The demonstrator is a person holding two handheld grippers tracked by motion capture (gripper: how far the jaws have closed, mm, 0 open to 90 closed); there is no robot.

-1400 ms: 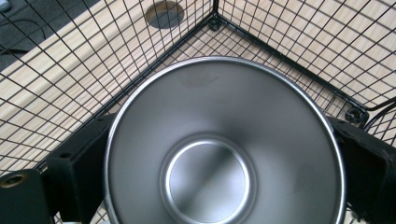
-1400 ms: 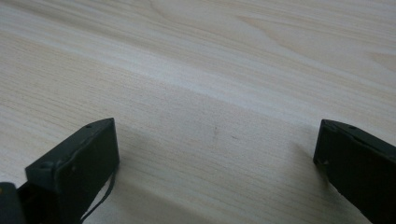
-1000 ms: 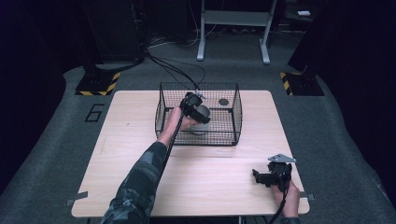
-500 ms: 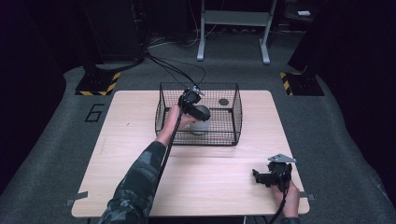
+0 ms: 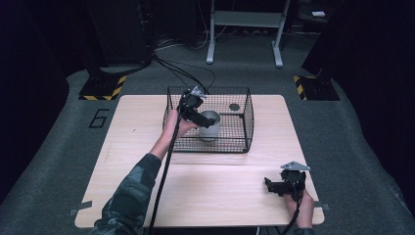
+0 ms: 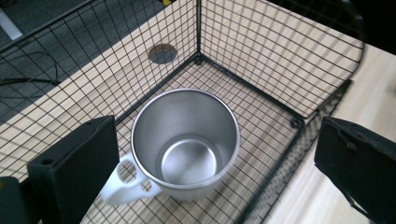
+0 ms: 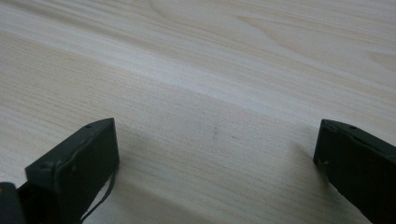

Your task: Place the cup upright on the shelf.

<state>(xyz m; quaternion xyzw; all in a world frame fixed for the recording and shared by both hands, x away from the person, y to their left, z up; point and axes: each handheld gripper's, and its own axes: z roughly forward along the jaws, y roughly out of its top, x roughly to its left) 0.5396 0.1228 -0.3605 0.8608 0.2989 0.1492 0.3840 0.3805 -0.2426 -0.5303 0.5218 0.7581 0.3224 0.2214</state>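
Note:
A steel mug [image 5: 210, 128] with a white handle stands upright inside a black wire basket [image 5: 244, 120] at the back middle of the table. My left gripper [image 5: 204, 120] hovers just above it, open, reaching in over the basket's left side. In the left gripper view the mug [image 6: 185, 140] sits below and between the wide-apart jaws of the left gripper [image 6: 217, 140], touched by neither, its handle toward the left jaw. My right gripper [image 5: 272, 185] rests low near the table's front right corner. It is open over bare wood, and the right gripper [image 7: 217, 140] has nothing between its jaws.
The basket's wire walls [image 6: 280, 46] close around the mug on all sides. A small dark round spot [image 5: 234, 106] lies on the table by the basket's far right corner. The light wooden table [image 5: 147, 147] stretches wide between the basket and the front edge.
My left gripper has drifted slightly left and back over the basket, uncovering more of the mug. The right gripper has stayed put.

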